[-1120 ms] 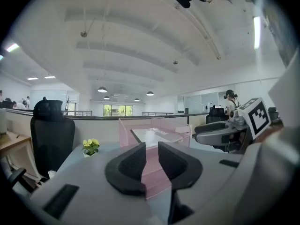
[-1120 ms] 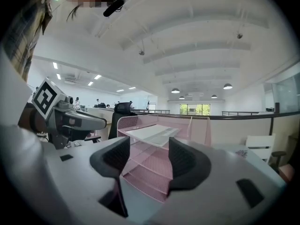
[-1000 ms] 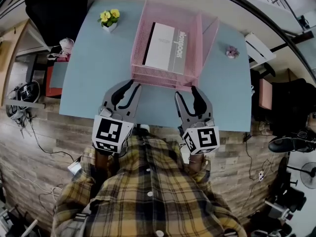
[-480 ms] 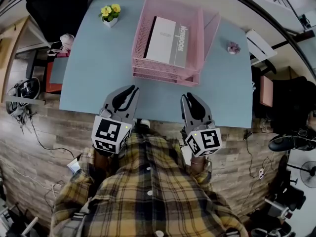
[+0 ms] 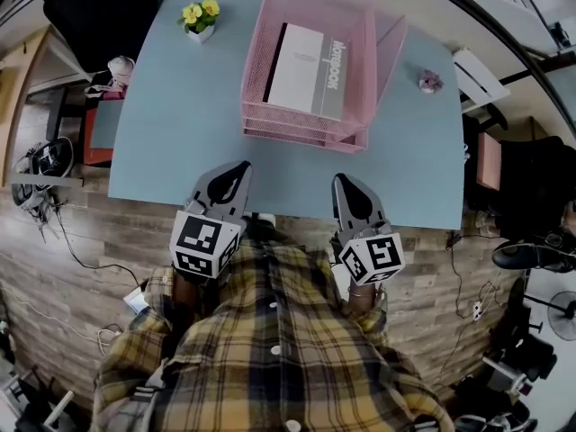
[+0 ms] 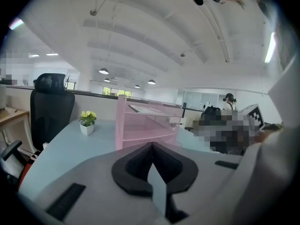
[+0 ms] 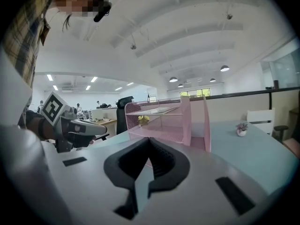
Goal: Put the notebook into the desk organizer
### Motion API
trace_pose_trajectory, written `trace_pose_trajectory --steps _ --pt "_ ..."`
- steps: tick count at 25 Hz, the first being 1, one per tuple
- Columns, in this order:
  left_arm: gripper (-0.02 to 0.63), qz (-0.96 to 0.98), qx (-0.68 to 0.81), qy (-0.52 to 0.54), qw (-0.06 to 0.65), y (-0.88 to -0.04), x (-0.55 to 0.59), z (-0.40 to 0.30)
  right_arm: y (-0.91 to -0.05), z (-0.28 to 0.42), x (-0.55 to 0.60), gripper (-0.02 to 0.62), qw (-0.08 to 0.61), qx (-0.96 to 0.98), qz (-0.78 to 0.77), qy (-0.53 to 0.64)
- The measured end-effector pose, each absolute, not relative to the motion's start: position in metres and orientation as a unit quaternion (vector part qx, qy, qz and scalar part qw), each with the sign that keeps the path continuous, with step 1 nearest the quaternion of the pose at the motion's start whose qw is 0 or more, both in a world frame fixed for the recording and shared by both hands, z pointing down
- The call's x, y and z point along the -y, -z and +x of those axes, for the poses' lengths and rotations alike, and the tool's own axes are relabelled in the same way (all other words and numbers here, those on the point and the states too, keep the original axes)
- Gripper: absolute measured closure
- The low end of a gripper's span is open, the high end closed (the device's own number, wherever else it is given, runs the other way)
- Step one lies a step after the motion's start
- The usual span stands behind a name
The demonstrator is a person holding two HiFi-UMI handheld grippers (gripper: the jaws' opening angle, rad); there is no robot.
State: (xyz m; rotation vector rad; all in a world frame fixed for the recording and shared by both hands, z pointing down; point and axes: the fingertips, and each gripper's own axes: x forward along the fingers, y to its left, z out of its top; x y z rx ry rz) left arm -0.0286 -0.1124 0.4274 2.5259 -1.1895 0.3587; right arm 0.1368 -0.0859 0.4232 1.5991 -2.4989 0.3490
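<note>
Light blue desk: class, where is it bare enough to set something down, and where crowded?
Bare on the light blue desk: left stretch between potted yellow flowers and pink mesh organizer; the front strip between organizer, left gripper and right gripper; the right side around the small pink potted plant. Crowded: back centre, where the organizer holds the white-and-grey notebook.

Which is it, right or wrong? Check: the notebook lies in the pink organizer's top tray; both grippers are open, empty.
Wrong: the left gripper and right gripper are shut, as both gripper views show. The notebook in the pink organizer's top tray, grippers empty: correct.
</note>
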Motion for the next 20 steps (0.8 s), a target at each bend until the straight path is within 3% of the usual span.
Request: trace_pose_trajectory --steps 20 --pt "0.615 0.885 0.411 -0.134 0.174 -0.443 0.117 -0.027 -0.435 0.139 0.091 0.592 0.083 0.833 0.534 -0.121"
